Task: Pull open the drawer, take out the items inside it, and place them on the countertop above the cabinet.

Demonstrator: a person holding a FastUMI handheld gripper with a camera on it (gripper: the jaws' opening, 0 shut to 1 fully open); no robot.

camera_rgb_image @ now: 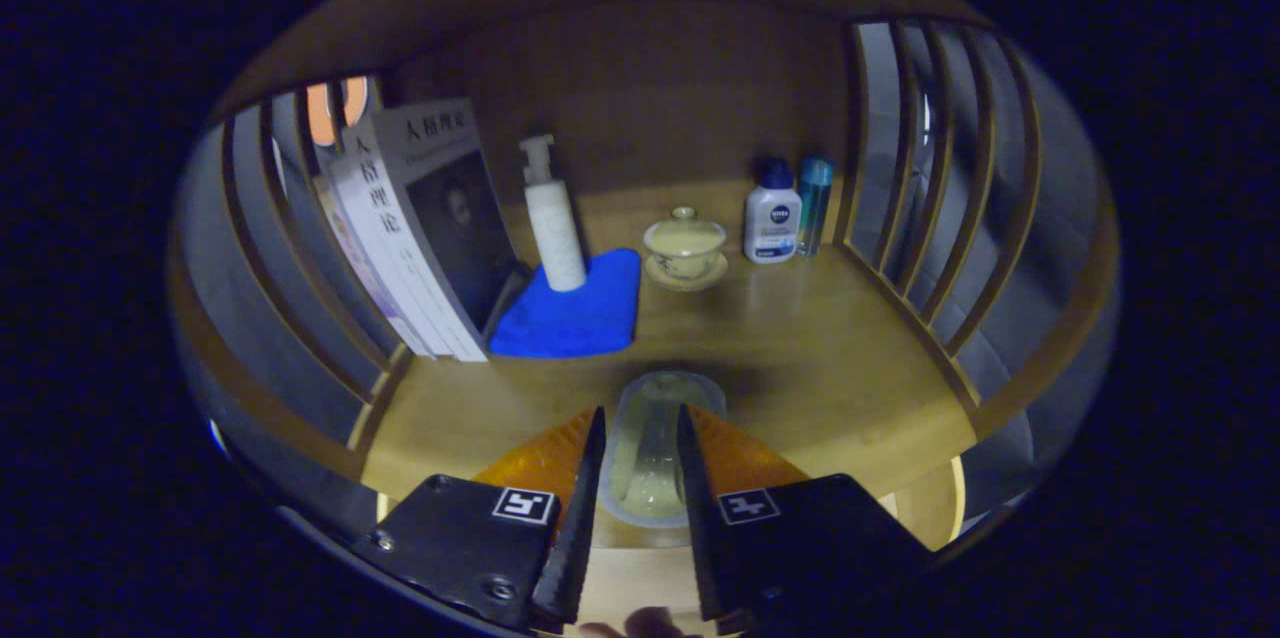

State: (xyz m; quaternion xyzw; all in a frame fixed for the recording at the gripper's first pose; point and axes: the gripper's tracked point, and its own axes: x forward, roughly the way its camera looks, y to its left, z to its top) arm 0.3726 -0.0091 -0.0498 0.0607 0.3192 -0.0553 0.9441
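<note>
While both fingers of the gripper (640,438) press on its sides, a clear glass cup (655,438) sits between them, low over the wooden countertop (800,358); beyond it lies a folded blue cloth (575,313) with a white pump bottle (553,218) standing on it; right of that stands a lidded teacup on a saucer (686,251), then a white lotion bottle (772,218) just beside a slim blue bottle (814,203); several books (420,228) lean at the left, beside the slatted side rail (290,258).
</note>
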